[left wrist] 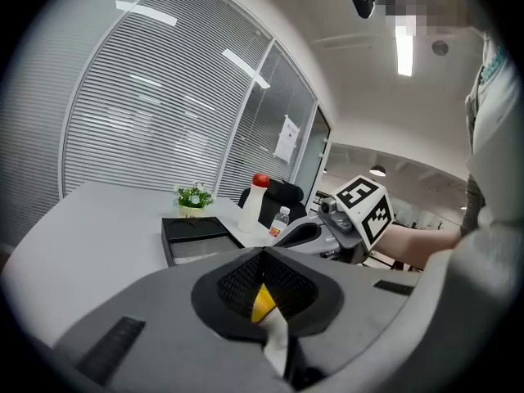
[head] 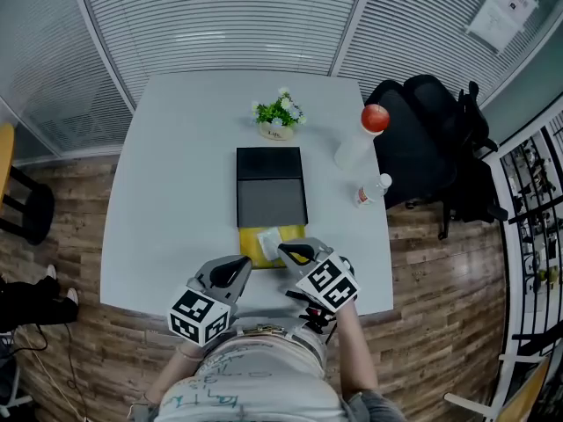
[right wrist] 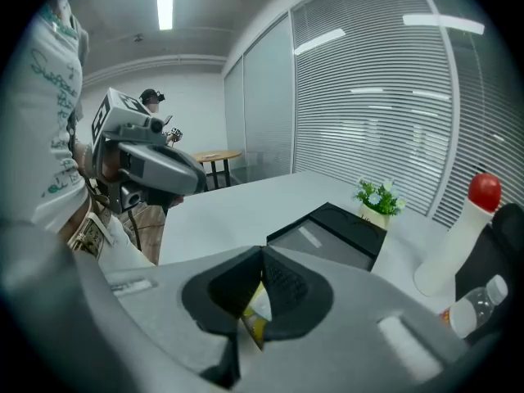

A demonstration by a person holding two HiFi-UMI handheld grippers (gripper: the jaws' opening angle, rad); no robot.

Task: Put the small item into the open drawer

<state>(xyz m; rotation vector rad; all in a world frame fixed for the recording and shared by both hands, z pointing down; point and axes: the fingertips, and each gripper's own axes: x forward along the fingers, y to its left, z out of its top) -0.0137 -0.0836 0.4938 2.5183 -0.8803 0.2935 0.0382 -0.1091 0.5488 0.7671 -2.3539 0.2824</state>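
The small item (head: 268,242) is a flat yellow piece with a white packet on it. It lies on the white table (head: 176,200), just in front of the black drawer unit (head: 271,163), whose grey drawer (head: 273,204) is pulled out toward me. My left gripper (head: 242,264) is at the item's near left corner and my right gripper (head: 287,251) at its near right side. Both have their jaws together. In the left gripper view (left wrist: 264,256) and the right gripper view (right wrist: 260,256), yellow and white shows through the hollow behind the pads. I cannot tell whether either one pinches it.
A small potted plant (head: 280,117) stands behind the drawer unit. At the table's right edge are a white bottle with a red cap (head: 361,143) and a water bottle (head: 373,189). A black chair (head: 427,139) is beside that edge. The near table edge runs under my hands.
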